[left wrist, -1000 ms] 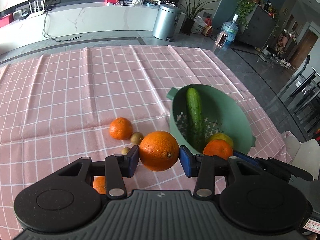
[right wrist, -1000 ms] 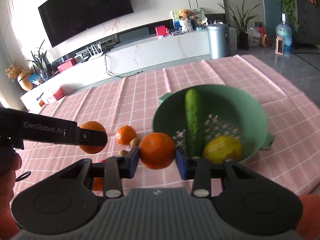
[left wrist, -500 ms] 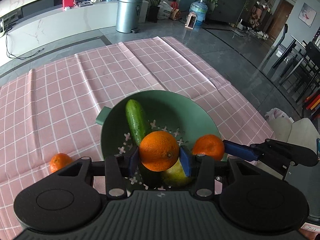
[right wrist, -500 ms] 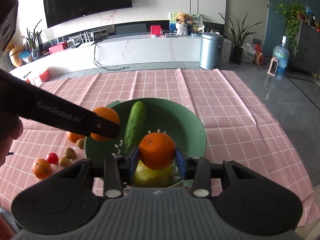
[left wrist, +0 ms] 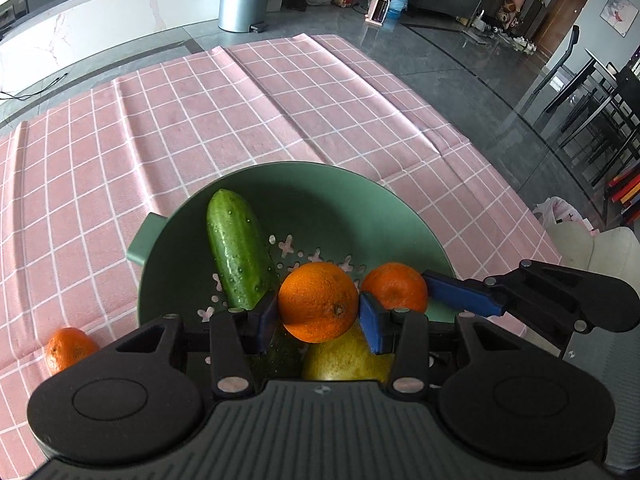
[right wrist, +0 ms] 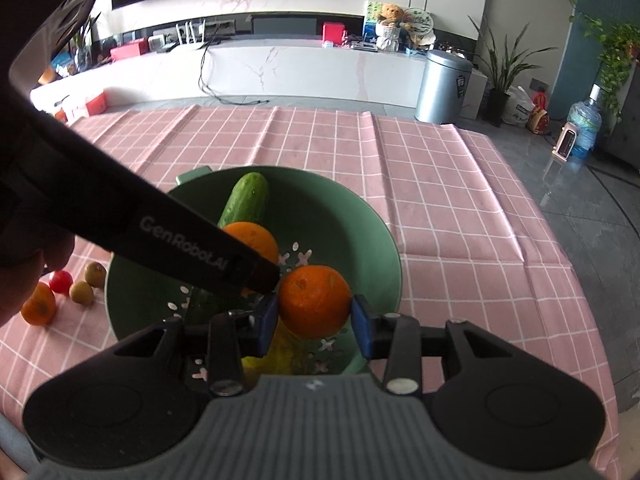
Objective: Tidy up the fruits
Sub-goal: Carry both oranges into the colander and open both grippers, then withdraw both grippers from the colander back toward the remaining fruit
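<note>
We hold one round orange in each tool. The left gripper [left wrist: 319, 312] is clamped on a large navel orange [left wrist: 318, 302] at lower centre of the left wrist view. The right gripper [right wrist: 315, 317] is clamped on a smaller orange [right wrist: 315, 301], lower centre of the right wrist view. Both fruits hang above the green perforated plastic colander [left wrist: 360, 200], beside its green cucumber [left wrist: 240, 256], in our judgement positioned for release. More fruit [right wrist: 40, 304] waits on the pink checked tablecloth [left wrist: 160, 128], lower left.

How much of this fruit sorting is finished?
Done: a cucumber and a yellow-green fruit lie in the green colander. In hand: each gripper, left and right, holds an orange over it. Left: an orange, a small red fruit and two brownish ones on the cloth.
</note>
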A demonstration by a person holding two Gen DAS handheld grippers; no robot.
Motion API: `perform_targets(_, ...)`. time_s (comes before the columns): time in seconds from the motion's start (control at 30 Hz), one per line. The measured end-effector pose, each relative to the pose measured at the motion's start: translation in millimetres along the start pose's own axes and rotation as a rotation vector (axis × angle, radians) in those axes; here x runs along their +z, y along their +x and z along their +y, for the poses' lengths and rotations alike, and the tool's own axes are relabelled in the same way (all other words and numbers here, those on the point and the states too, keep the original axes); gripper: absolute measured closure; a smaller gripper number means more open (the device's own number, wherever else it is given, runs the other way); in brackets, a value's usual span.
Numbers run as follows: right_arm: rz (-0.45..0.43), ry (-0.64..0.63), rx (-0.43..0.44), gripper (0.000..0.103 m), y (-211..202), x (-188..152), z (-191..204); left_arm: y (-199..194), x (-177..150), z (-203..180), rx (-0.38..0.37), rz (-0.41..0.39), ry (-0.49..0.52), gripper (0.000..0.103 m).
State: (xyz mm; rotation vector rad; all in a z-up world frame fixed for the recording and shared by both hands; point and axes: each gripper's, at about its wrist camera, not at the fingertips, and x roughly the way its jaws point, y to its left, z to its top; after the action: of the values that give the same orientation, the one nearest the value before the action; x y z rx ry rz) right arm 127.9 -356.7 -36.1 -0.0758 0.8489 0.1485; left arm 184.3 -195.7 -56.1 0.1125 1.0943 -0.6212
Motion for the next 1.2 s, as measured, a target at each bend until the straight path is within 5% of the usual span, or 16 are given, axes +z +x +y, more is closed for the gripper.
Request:
perform_targets(0.73, -0.006, -0.02, -0.035, 0.061, -13.3, -0.7, 9.3, -20.5, -2.8, -1.8, -0.012, -0.054, -0.012, 0.038)
perform_targets(1.2, -0.119, 0.18, 0.021, 0.039, -63.3, -2.8, 44.8, -117.2, -49.1, 14.4, 0.182, -0.218, 0.048, 0.038)
